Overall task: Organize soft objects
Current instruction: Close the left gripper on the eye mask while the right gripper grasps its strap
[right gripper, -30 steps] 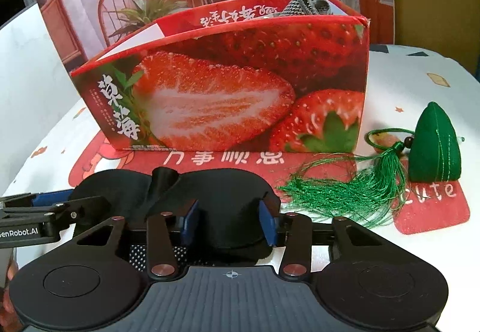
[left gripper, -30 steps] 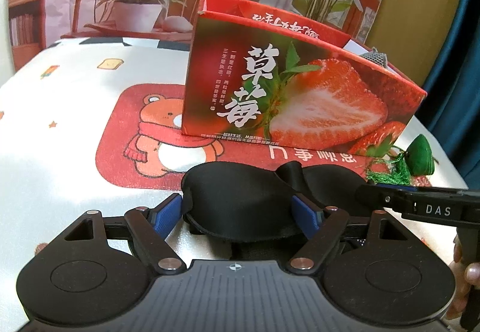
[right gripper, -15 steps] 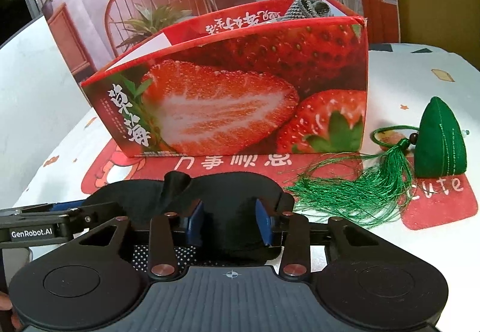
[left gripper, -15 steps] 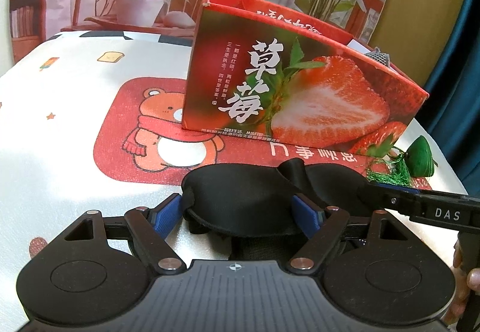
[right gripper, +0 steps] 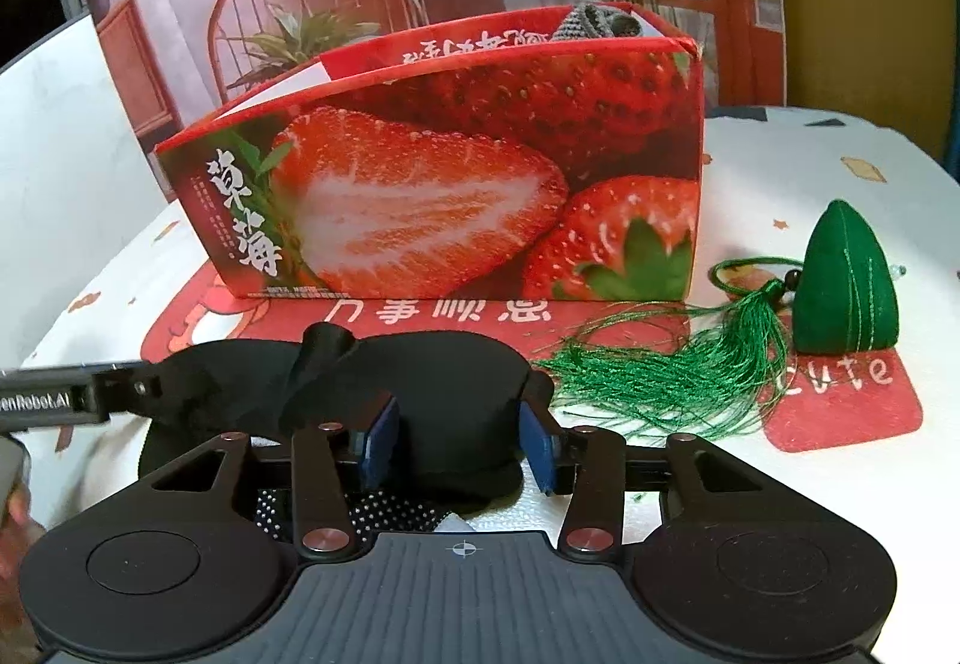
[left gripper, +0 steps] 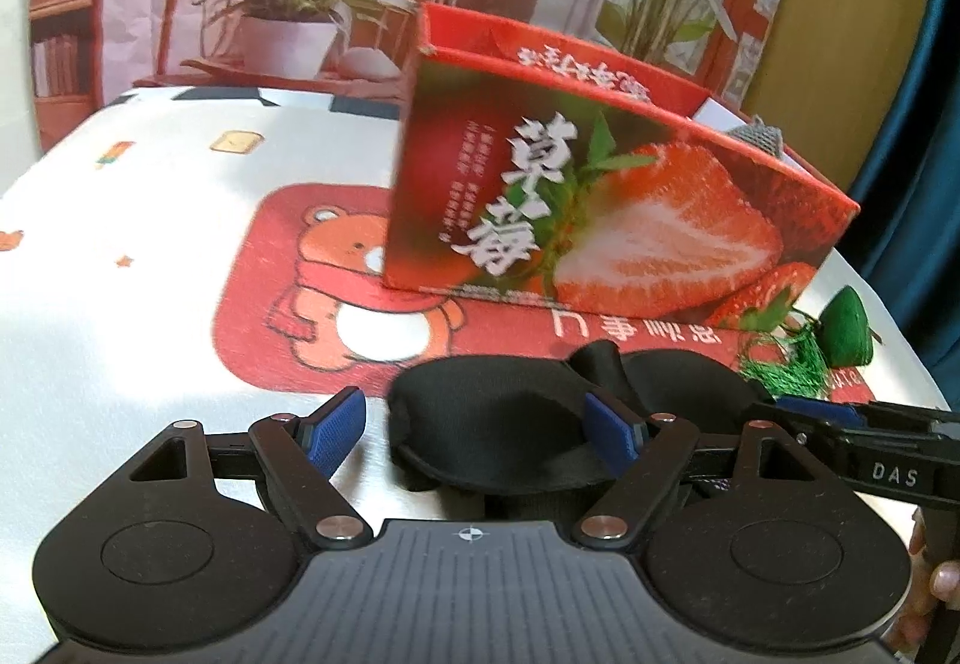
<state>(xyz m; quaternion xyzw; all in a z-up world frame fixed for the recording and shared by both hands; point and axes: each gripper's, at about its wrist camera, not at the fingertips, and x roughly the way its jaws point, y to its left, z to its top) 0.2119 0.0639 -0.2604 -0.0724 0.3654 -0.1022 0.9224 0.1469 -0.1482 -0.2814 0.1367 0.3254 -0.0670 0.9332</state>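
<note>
A black padded eye mask point(left gripper: 498, 424) lies on the tablecloth in front of the strawberry box point(left gripper: 600, 220). My left gripper point(left gripper: 474, 430) is open around the mask's left cup: the right pad touches it and the left pad stands apart from it. My right gripper point(right gripper: 459, 442) has the mask's other cup point(right gripper: 456, 394) between its blue pads, which still touch it while the jaws are opening. Each gripper's fingertip shows in the other's view, the right gripper point(left gripper: 840, 421) and the left gripper point(right gripper: 120, 388). A green cloth sachet point(right gripper: 846, 286) with a tassel point(right gripper: 678, 370) lies to the right of the box point(right gripper: 450, 184).
A grey knitted thing point(right gripper: 594, 21) sticks out of the box's far end. The white tablecloth point(left gripper: 120, 304) with a red bear print stretches to the left. A hand point(left gripper: 942, 586) shows at the right edge of the left wrist view. A printed backdrop stands behind the table.
The mask's left edge has come away from my left gripper's left pad. My right gripper's pads stand slightly wider apart around the mask. The picture is a little blurred now.
</note>
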